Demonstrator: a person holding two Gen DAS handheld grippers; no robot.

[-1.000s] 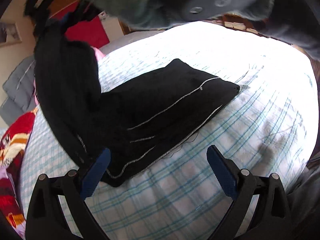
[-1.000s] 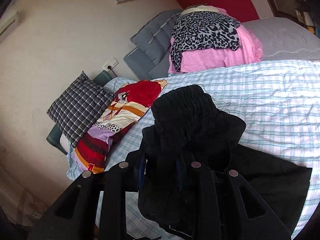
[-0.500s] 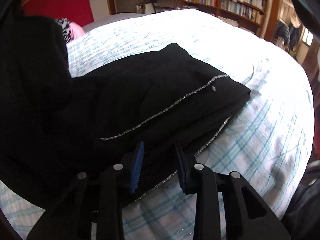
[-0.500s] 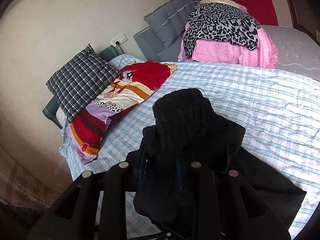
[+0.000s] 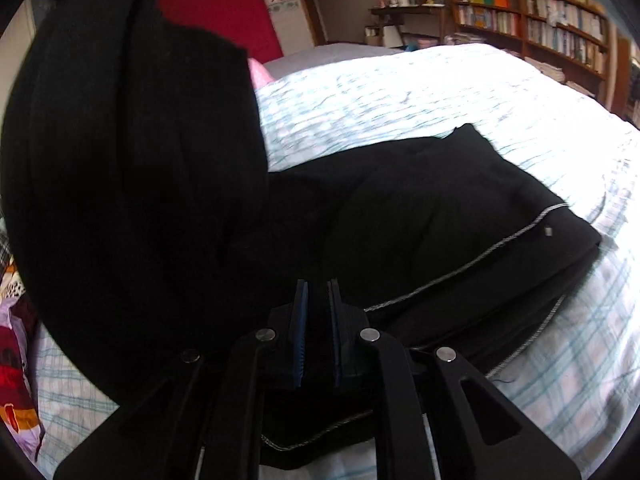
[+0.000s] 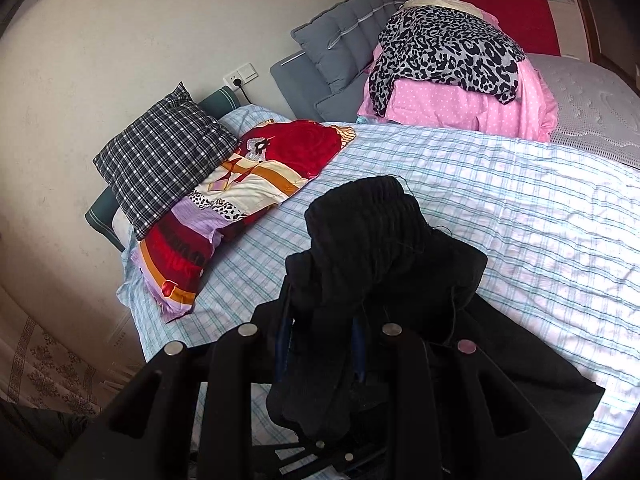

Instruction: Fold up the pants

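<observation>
- My left hand-held gripper is clamped on the pants, lower centre.
- My right hand-held gripper pinches the bunched waistband end.
- Part-folded on the bed; final fold left.

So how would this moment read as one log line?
left gripper: shut on pants | right gripper: shut on pants | bed: partly folded

daylight falls strongly on the bed, washing its checked sheet nearly white in the left wrist view. the black pants read as a dark mass with little detail. both views bend heavily at the edges with dark corners; the bookshelf is soft and slightly blurred.
</observation>
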